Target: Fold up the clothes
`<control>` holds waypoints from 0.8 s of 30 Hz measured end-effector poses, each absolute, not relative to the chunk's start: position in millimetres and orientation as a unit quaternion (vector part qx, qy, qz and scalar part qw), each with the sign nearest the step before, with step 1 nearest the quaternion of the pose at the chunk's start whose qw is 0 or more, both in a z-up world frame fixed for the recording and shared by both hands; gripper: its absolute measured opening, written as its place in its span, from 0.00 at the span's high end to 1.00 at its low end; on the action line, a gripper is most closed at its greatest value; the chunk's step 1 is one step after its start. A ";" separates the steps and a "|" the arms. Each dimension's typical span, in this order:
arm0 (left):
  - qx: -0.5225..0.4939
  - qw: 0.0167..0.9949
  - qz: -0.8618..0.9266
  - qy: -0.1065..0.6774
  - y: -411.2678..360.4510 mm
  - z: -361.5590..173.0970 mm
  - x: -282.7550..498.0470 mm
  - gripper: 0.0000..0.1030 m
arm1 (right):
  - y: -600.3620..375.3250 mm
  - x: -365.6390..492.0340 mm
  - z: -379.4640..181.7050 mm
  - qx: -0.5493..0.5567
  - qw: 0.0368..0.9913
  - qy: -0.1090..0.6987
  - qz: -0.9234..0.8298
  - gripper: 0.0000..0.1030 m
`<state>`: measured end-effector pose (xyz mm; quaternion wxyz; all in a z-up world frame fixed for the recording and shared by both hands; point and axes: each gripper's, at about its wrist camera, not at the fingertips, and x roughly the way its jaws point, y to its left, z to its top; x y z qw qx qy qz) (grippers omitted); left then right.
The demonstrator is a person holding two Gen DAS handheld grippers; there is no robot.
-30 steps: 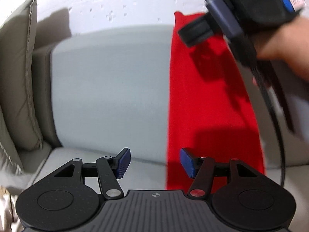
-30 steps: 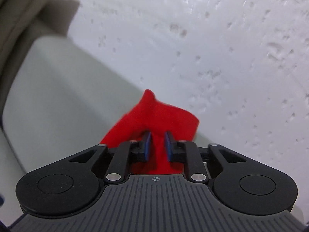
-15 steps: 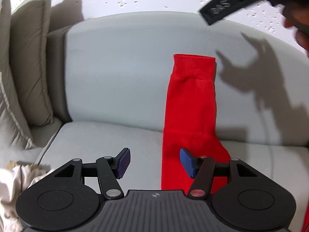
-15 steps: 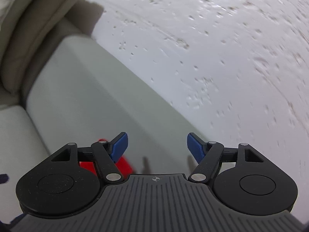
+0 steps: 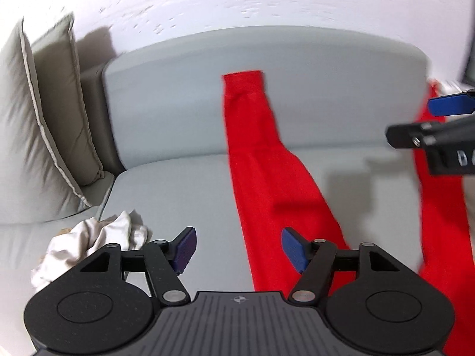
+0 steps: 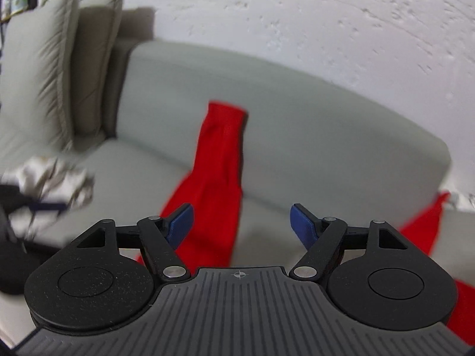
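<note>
Both my left gripper point(image 5: 237, 247) and right gripper point(image 6: 241, 222) are opening, nothing between them, so I'd pinch the red garment point(image 5: 276, 184) squarely at its laid-out ends.

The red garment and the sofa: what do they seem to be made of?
Red garment: looks like soft matte knit or cotton cloth; it drapes limply over the backrest and shows no shine. Blur hides the weave.
Sofa: grey upholstery, smooth and matte, likely woven fabric over padding, judging by its rounded, cushioned edges.
</note>
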<state>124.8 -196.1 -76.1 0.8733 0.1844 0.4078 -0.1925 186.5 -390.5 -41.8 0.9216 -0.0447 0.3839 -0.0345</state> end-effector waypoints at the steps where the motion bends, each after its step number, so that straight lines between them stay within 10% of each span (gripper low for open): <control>1: 0.189 0.870 -0.197 0.411 -195.6 -78.5 112.1 0.37 | -393.3 167.5 -43.9 -0.046 0.920 0.389 -0.036 0.23; 11: 0.173 0.840 -0.247 0.450 -204.3 -137.3 -51.8 0.40 | -364.6 -30.6 -119.6 0.044 0.886 0.454 -0.080 0.27; 15: 0.185 0.840 -0.247 0.446 -210.1 -153.1 -87.3 0.57 | -350.9 -70.3 -145.1 0.100 0.873 0.471 -0.082 0.40; 24: 0.264 0.836 -0.288 0.385 -246.5 -125.4 -75.1 0.55 | -346.6 -116.6 -159.7 0.089 0.869 0.485 -0.050 0.47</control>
